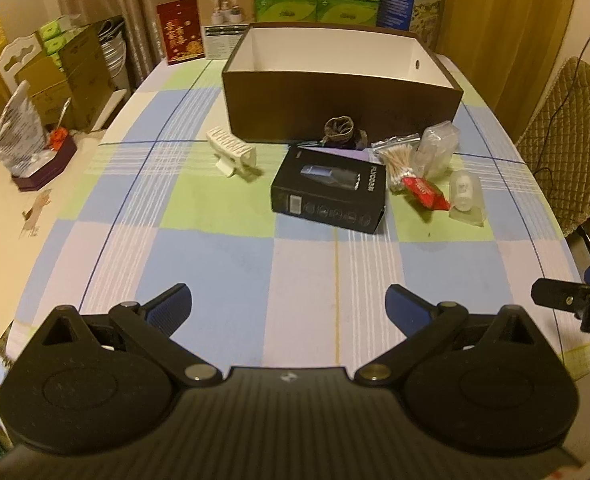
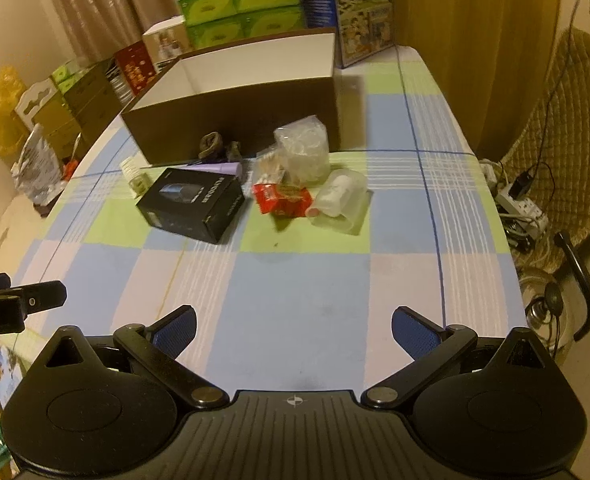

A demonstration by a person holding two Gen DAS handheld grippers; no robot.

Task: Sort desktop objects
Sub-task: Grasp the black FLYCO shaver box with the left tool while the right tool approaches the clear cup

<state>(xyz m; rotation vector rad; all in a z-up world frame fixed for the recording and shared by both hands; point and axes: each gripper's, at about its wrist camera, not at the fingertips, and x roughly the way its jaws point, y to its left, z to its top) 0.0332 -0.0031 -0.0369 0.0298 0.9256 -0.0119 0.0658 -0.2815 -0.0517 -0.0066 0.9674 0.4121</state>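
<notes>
**Sort not started — both tools empty, clutter waiting at box front**

Clutter bunched on tabletop [image 1: 235, 264] just in front of big brown box [image 1: 341, 110], open top, white inside, looks empty.

- Black carton [image 1: 331, 190] front and centre, lying flat, skewed.
- White ribbed holder [image 1: 233, 151] off to its left, well apart from the rest.
- Cotton swabs [image 1: 395, 160], red packet [image 1: 425, 192], clear bag [image 1: 439, 148], clear-cased white item [image 1: 465, 196] packed tight on the right, touching or overlapping.
- Dark fabric pouch [image 1: 338, 130] right against box wall; purple thing [image 2: 219, 169] behind carton, half hidden.

Left tool [image 1: 289, 308]: spread wide, holding nothing, low over near edge of tabletop. Right tool [image 2: 294, 330]: same, wide and empty, just beside left.

Judgement on first pick:
- Take isolated pieces first: holder with left, clear-cased item or red packet with right. No neighbours to drag.
- Carton: probably grip across short side, square to the skew, else likely to twist out.
- Swabs loose-looking; pinch mid-bundle, low, or expect scatter.
- Clear bag soft; close on bunched top, not body.
- Lift clear of box wall before crossing rim; pouch sits tight to wall, approach from front.
</notes>
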